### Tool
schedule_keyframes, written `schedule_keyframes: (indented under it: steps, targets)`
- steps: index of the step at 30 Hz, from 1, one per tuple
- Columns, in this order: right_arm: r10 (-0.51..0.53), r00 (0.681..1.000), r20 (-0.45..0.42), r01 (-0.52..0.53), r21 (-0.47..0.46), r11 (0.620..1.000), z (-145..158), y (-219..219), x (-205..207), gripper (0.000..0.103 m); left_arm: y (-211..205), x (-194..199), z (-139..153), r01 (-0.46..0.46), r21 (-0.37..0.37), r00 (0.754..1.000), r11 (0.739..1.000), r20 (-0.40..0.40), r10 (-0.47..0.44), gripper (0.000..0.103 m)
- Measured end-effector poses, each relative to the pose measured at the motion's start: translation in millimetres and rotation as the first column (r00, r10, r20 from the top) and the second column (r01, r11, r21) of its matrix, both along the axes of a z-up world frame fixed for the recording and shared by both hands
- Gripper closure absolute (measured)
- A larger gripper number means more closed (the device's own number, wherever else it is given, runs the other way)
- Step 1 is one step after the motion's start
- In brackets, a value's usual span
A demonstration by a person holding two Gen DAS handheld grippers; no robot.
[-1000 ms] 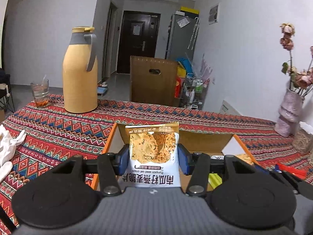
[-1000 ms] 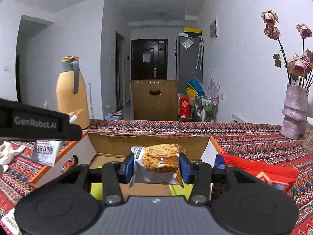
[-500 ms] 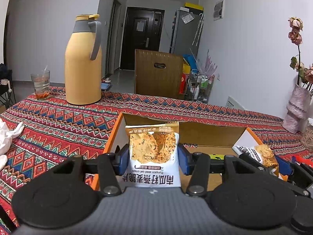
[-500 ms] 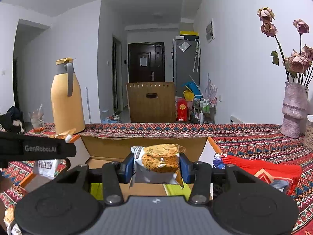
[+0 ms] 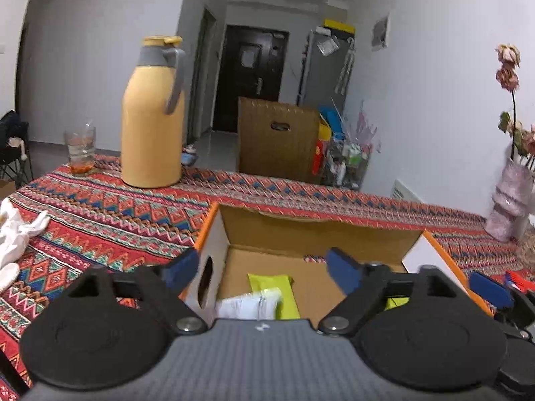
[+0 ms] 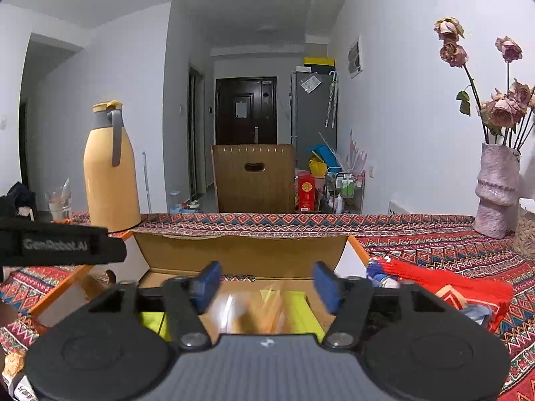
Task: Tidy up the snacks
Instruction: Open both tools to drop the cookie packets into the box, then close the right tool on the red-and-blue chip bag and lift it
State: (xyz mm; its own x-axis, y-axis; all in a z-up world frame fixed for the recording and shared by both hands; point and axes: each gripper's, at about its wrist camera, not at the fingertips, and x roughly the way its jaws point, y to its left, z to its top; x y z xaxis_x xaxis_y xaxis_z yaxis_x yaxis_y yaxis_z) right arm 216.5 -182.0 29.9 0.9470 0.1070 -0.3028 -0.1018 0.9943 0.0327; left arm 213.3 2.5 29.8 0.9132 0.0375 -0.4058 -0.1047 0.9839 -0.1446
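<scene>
With both packets dropping into the cardboard box [image 5: 321, 234] beneath them, the left gripper [image 5: 260, 267] and right gripper [image 6: 264, 282] are opening, empty-jawed, so fetching more snacks comes next.

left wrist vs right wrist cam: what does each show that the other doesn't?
Left only: white cloth on the patterned tablecloth; white packet in the box.

Right only: red tasselled item; blurred falling snack.

Both: open cardboard box, yellow thermos jug, pink vase, green packets. Left gripper and right gripper opening, nothing gripped.

Yellow thermos [image 5: 152, 127], grey handle; red-blue zigzag tablecloth [image 5: 100, 214]; brown box [image 5: 301, 234], orange edges; pink vase [image 6: 496, 190].
</scene>
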Motion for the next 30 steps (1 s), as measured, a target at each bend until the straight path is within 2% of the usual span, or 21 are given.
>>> schedule_keyframes:
  steps: [1, 3, 4, 21, 25, 30]
  targets:
    - [-0.005, 1.0, 0.004, 0.005, 0.006, 1.0, 0, -1, -1, 0.014, 1, -2, 1, -0.006, -0.003, 1.0, 1.0, 0.006, 0.006, 0.0]
    - [-0.004, 1.0, 0.006, 0.003, 0.027, 1.0, 1, -4, -2, 0.001, 1, -6, 4, -0.027, -0.001, 0.999, 1.0, 0.024, 0.027, 0.0]
    - [0.0, 1.0, 0.006, 0.0, 0.041, 0.999, 2, -6, -3, 0.0, 1, -8, 5, -0.025, -0.001, 0.999, 1.0, 0.029, 0.025, 0.0]
    - [0.02, 0.999, 0.026, -0.022, 0.065, 0.998, 5, -10, -12, 0.0, 1, -23, 14, -0.022, -0.014, 0.998, 1.0, 0.059, 0.022, 0.0]
    - [0.022, 0.999, 0.047, -0.025, 0.067, 0.997, 10, -10, -17, 0.0, 3, -33, 23, 0.002, -0.049, 0.997, 0.999, 0.076, 0.001, 0.0]
    - [0.032, 0.997, 0.071, -0.036, 0.062, 0.997, 22, -9, -27, 0.0, 2, -51, 40, 0.011, -0.05, 0.993, 0.999, 0.121, -0.004, 0.0]
